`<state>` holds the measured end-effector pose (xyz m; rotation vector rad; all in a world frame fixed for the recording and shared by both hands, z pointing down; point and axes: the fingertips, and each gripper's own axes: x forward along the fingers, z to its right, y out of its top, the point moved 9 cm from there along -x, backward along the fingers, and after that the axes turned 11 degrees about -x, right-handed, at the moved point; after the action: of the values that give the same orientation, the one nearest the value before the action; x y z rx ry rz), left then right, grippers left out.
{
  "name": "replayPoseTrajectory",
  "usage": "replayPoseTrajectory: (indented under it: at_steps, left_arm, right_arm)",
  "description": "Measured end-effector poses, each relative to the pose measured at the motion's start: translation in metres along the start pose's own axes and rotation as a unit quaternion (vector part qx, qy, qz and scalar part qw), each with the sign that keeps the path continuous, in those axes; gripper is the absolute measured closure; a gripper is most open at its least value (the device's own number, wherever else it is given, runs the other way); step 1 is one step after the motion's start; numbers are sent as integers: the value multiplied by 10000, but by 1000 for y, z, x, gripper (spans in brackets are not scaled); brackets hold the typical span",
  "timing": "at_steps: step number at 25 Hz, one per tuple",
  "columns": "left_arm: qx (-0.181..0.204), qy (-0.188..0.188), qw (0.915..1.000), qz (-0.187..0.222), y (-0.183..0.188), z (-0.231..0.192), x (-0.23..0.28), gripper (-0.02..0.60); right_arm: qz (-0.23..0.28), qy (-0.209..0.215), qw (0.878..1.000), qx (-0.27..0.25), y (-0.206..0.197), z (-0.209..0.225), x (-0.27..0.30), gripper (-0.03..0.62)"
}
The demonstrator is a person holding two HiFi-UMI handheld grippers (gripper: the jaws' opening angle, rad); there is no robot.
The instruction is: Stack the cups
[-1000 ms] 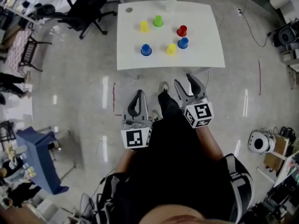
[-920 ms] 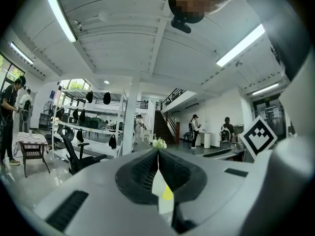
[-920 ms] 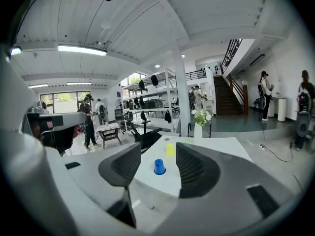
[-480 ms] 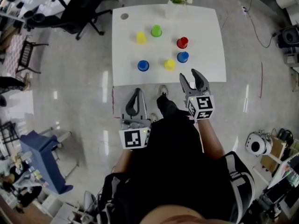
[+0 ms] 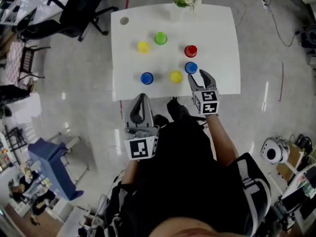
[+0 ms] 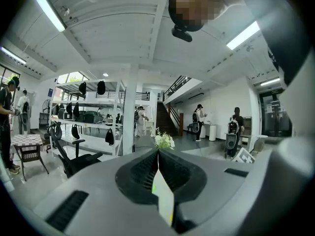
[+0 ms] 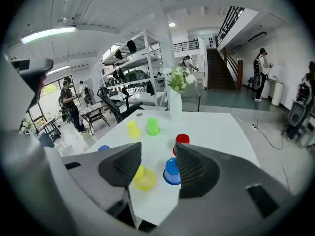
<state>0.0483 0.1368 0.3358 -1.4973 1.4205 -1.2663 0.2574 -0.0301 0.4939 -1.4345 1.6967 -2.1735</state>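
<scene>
Head view and the two gripper views of a white tabletop (image 5: 224, 43) that carries six separate cups, none stacked. In the far row stand the far yellow cup (image 5: 143, 47) and the green cup (image 5: 160, 38). The red cup (image 5: 190, 50) stands to their right, with the right blue cup (image 5: 191, 67) just in front of it. Along the near row lie the near yellow cup (image 5: 176, 76) and, well apart to the left, the left blue cup (image 5: 146, 78). A vase of flowers (image 5: 178, 1) stands at the far edge.

The right hand-held gripper (image 5: 200, 77) reaches over the near edge of the tabletop and tilts downward. Its jaws stand wide apart with nothing clamped. In the right gripper view the right blue cup and the near yellow cup show in the gap between the jaws, beyond the tips and untouched by either jaw.

The left hand-held gripper (image 5: 142, 97) stays short of the tabletop, over the floor (image 5: 74, 83), held about level. Its jaws are pressed together and hold nothing. An office chair (image 5: 81, 14) stands left of the tabletop
</scene>
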Motion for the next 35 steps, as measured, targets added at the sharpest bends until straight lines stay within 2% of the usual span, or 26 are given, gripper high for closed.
replayPoseTrajectory:
  at_steps: [11, 18, 28, 35]
  left_arm:
    - [45, 199, 9996, -209, 4, -1, 28, 560]
    - [-3, 81, 9995, -304, 8, -18, 44, 560]
    - [-71, -259, 9990, -370, 11, -50, 40, 560]
    - [-182, -571, 9980, -213, 19, -77, 31, 560]
  right_arm:
    - [-1033, 30, 9946, 33, -43, 30, 68, 359]
    - [-1447, -25, 9895, -8, -60, 25, 89, 358]
    - [-1399, -551, 9885, 139, -51, 18, 80, 370]
    - [-956, -862, 9915, 189, -7, -5, 48, 370]
